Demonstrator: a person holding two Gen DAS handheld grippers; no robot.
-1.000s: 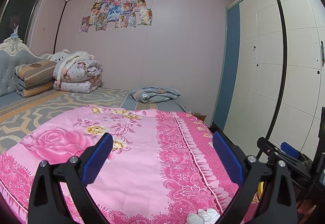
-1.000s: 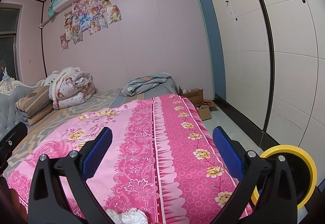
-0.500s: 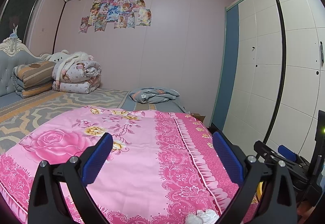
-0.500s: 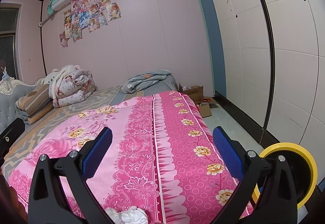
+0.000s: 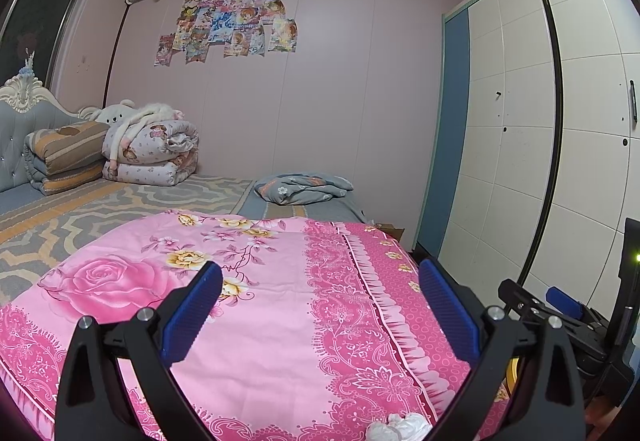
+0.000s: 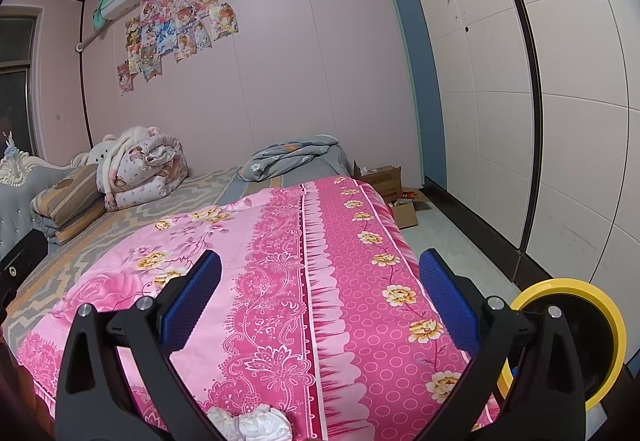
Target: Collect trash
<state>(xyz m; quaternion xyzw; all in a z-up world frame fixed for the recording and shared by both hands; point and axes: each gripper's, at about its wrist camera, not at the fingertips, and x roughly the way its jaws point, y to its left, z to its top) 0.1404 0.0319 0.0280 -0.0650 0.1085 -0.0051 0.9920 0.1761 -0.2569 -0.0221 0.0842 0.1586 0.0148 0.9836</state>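
Grippers above bed, tissue at near edge

Tissue [image 6: 250, 421], crumpled and white, lies on the pink quilt [image 6: 280, 281] near its front edge. Left gripper [image 5: 320, 305] and right gripper [image 6: 320, 301] have fingers spread apart, holding nothing. Yellow bin [image 6: 600, 321] stands at right

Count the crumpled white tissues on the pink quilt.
2, touching each other at the pink quilt's near edge: one left, one right. More may be hidden below the frame.

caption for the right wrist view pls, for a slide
Open right gripper above a pink quilt, crumpled tissue at its near edge, yellow-rimmed bin to the right.
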